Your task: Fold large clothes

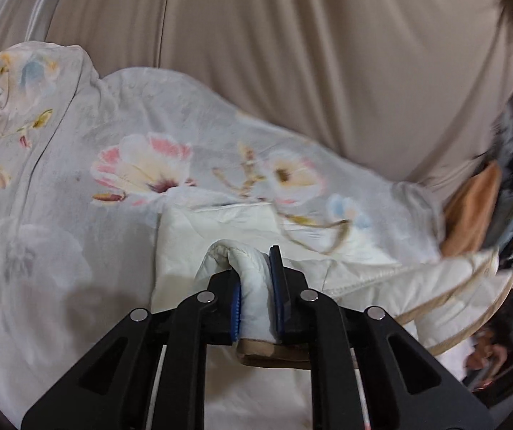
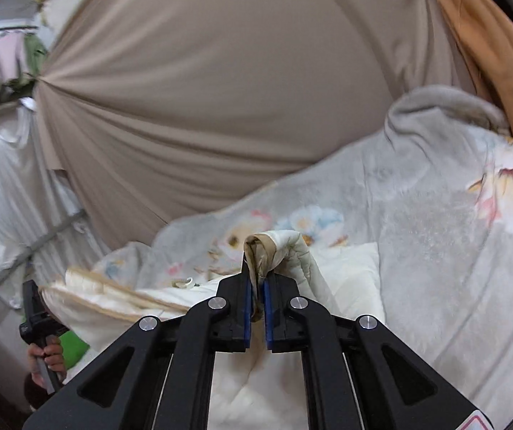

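The grey plush blanket printed with pink and cream flowers (image 1: 59,186) covers the bed and lies rumpled, so the cream quilted garment with tan binding (image 1: 220,229) spread on it may drag or catch on those folds as its edge is carried across, leaving a crooked fold. The garment's span between the two holds sags, and uneven pulling could skew the edges. The left gripper (image 1: 256,286) has its jaws closed on a thick roll of the padded white fabric, which bulges past the pads and might creep out. The right gripper (image 2: 256,286) has its jaws nearly together on a thin tan-bound corner, a slighter hold that seems likelier to slip.
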The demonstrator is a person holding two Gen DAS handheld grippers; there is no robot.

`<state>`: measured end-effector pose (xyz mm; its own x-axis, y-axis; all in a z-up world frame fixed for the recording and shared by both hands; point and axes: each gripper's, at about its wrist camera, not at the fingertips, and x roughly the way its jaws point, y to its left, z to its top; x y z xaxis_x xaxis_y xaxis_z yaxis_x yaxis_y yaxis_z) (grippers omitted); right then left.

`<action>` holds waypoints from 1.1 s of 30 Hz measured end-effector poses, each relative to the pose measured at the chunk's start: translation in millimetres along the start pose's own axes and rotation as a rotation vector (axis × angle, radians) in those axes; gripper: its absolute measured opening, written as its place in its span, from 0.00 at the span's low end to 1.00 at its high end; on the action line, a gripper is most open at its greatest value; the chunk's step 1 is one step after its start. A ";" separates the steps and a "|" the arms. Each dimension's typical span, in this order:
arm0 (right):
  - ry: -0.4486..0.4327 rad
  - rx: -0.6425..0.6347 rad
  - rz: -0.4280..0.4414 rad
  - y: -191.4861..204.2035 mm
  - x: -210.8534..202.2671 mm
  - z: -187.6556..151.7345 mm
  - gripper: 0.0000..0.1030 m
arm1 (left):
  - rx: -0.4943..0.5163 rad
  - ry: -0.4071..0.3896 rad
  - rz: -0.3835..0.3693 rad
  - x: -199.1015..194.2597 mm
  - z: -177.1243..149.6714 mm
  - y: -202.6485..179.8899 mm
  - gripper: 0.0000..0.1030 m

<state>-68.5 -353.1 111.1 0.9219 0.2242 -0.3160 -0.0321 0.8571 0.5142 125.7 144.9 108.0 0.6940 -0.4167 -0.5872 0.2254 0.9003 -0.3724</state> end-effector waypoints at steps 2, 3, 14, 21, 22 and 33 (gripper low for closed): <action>0.037 0.008 -0.051 -11.4 38.4 6.9 0.10 | -0.006 0.036 0.068 39.8 3.1 7.2 0.16; 0.049 0.020 -0.060 -17.2 51.8 8.8 0.14 | -0.027 0.061 0.091 59.2 3.1 14.4 0.16; -0.088 0.004 -0.108 -23.6 39.8 26.2 0.29 | -0.144 -0.043 -0.135 12.4 30.6 23.3 0.47; 0.052 -0.315 -0.049 76.4 94.0 -2.6 0.29 | 0.188 -0.455 0.075 -48.4 40.7 -69.7 0.83; 0.093 -0.351 -0.032 89.6 110.9 -9.6 0.29 | 0.215 -0.381 0.027 -32.3 40.5 -81.8 0.83; 0.347 -0.531 -0.114 93.8 208.5 -55.7 0.16 | 0.332 0.122 0.105 172.7 -20.8 -79.0 0.71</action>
<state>99.2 -200.2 49.1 0.7551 0.1790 -0.6307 -0.2106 0.9773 0.0253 213.5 -0.9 21.1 0.6431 -0.3142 -0.6983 0.3810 0.9223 -0.0641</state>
